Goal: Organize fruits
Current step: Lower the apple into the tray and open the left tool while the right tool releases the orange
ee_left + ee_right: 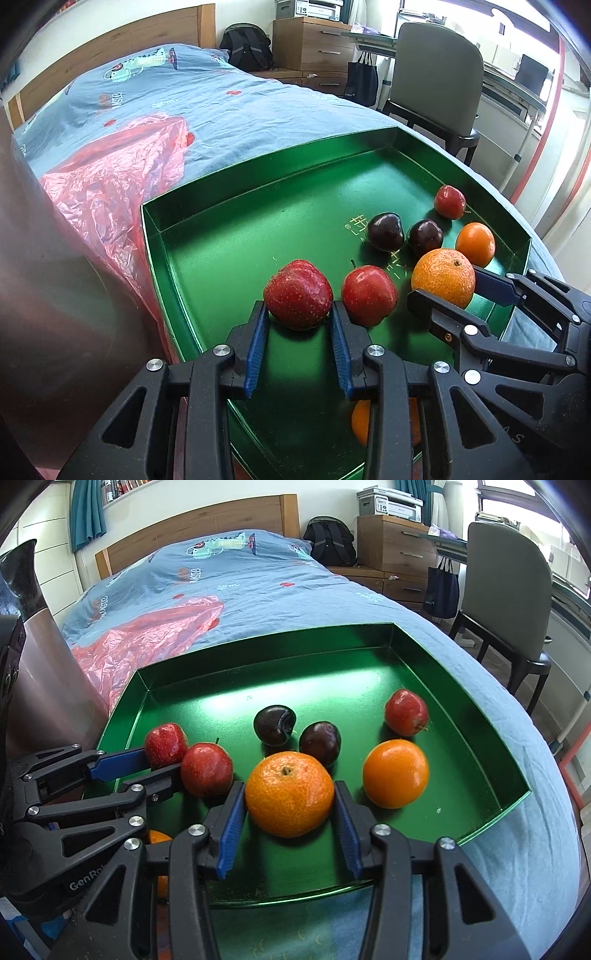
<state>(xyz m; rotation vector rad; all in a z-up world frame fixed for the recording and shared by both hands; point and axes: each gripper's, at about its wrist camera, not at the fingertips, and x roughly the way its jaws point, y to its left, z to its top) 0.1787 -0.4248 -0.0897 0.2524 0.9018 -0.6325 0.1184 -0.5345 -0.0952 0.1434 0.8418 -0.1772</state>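
Observation:
A green tray (207, 236) (461, 686) lies on the bed and holds several fruits. My left gripper (298, 317) (162, 762) is shut on a speckled red fruit (298, 293) (165, 744) at the tray's near left. My right gripper (290, 805) (443, 286) is shut on a large mandarin (289, 793) (443, 277) resting on the tray floor. A red apple (368, 290) (206, 774) sits between the two. Two dark plums (386, 232) (275, 724), a smaller orange (475, 243) (396, 773) and another red fruit (449, 202) (406, 712) lie behind.
A red plastic bag (118, 184) (147, 642) lies on the blue bedspread left of the tray. Another orange (364, 422) (159, 840) sits below the grippers, outside the tray. A metallic jug (40, 686) stands at left. A chair (436, 81) and drawers (395, 542) stand beyond the bed.

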